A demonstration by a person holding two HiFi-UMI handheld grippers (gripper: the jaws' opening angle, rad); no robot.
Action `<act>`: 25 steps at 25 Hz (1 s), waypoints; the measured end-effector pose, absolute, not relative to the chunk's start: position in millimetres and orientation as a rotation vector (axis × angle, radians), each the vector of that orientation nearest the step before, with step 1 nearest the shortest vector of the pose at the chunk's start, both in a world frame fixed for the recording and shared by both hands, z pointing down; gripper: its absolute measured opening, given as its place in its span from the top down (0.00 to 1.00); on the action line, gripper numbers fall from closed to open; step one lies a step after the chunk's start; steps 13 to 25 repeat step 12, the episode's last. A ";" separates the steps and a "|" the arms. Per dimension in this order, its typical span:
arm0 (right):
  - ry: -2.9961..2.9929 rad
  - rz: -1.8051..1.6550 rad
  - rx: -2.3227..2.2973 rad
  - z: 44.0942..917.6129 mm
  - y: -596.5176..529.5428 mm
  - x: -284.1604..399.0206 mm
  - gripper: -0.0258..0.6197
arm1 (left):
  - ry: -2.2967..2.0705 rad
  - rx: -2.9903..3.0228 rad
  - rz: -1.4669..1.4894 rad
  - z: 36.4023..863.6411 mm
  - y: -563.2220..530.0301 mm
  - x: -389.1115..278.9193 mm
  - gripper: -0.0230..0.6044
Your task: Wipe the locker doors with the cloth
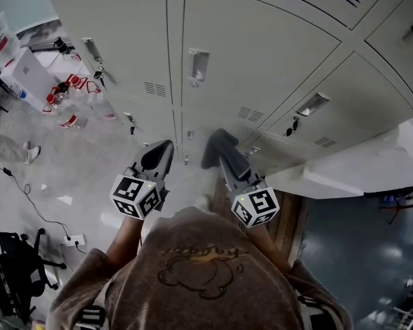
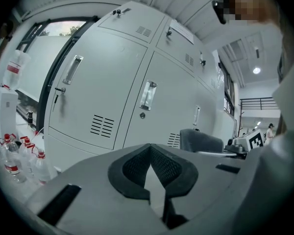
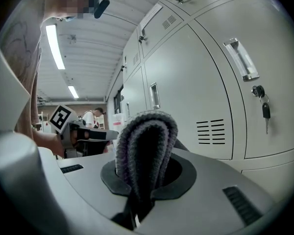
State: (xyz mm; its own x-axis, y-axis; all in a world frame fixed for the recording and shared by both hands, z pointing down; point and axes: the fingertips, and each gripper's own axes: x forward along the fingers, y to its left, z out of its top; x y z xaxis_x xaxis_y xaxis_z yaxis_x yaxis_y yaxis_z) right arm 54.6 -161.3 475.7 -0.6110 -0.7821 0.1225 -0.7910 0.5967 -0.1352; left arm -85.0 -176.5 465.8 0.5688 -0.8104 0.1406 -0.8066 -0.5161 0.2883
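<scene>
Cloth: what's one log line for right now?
right gripper: shut on cloth | left gripper: shut, empty | cloth: apart from locker doors | wiping: not begun

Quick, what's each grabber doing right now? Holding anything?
Left gripper: shut, nothing between its jaws.
Right gripper: shut on the grey cloth.

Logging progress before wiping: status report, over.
Left gripper shut, empty. Right gripper shut on cloth. Cloth near locker doors, no contact seen. Nothing between them.
</scene>
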 end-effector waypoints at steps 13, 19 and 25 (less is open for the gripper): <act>-2.783 0.282 1.326 477.3 -156.9 41.9 0.90 | -1.326 2.481 -0.020 461.5 -170.4 -92.5 0.96; -2.783 0.282 1.326 477.3 -156.9 41.9 0.90 | -1.326 2.481 -0.020 461.5 -170.4 -92.5 0.96; -2.783 0.282 1.326 477.3 -156.9 41.9 0.90 | -1.326 2.481 -0.020 461.5 -170.4 -92.5 0.96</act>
